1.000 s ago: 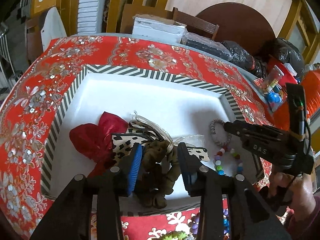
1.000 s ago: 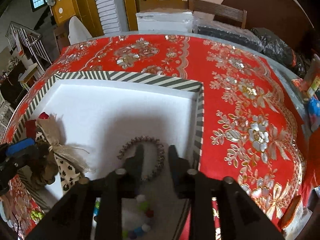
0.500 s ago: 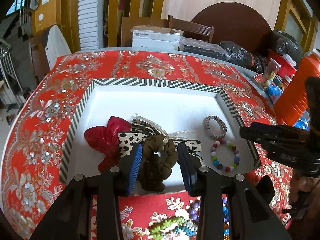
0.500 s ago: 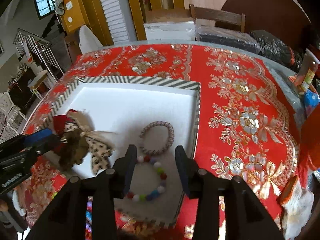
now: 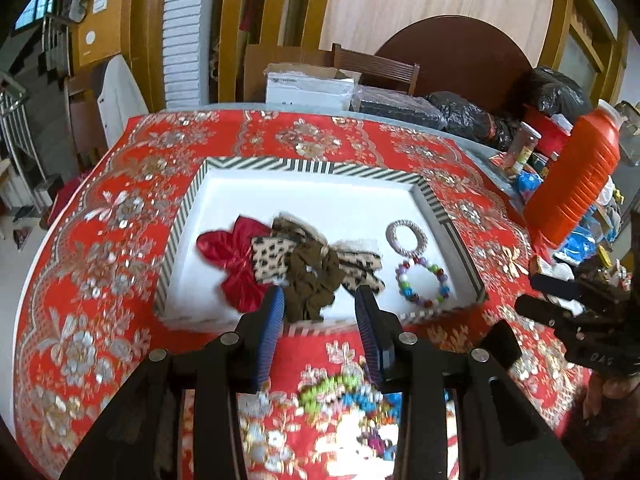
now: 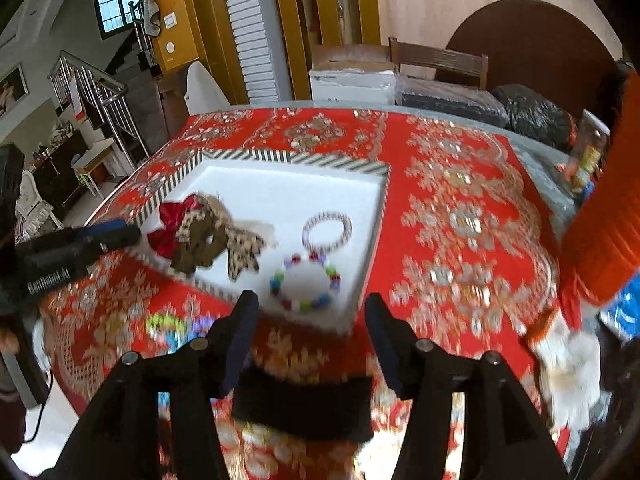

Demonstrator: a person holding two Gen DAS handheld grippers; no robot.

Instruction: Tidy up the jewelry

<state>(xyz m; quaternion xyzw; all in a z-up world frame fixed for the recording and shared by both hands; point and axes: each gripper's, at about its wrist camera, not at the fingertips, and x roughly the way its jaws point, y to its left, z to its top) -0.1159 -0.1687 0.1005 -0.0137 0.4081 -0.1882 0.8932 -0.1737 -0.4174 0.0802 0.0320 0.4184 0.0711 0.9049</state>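
A white tray with a striped rim (image 5: pixel 448 222) (image 6: pixel 368 240) sits on the red tablecloth. In it lie a red bow (image 5: pixel 230 254) (image 6: pixel 170 226), a leopard bow (image 5: pixel 272 258) (image 6: pixel 242 250), a brown scrunchie (image 5: pixel 314 280) (image 6: pixel 200 248), a woven bracelet (image 5: pixel 407 233) (image 6: pixel 327 229) and a coloured bead bracelet (image 5: pixel 424 282) (image 6: pixel 306 282). My left gripper (image 5: pixel 320 314) (image 6: pixel 132 234) is open and empty at the tray's near edge. My right gripper (image 6: pixel 310 318) (image 5: pixel 532 296) is open and empty, in front of the tray's near right corner. Blurred bright beaded pieces (image 5: pixel 352 400) (image 6: pixel 172 326) lie on the cloth near me.
An orange container (image 5: pixel 576 176) (image 6: pixel 608 224) and small bottles (image 5: pixel 520 152) stand at the table's right edge. A white box (image 5: pixel 308 88) and black bags (image 5: pixel 468 118) lie behind the table. A dark flat object (image 6: pixel 304 404) lies under my right gripper.
Both grippers have pulled back out of the tray toward me. The left one has let go of the brown scrunchie, which now lies in the tray. The right jaws have opened wider.
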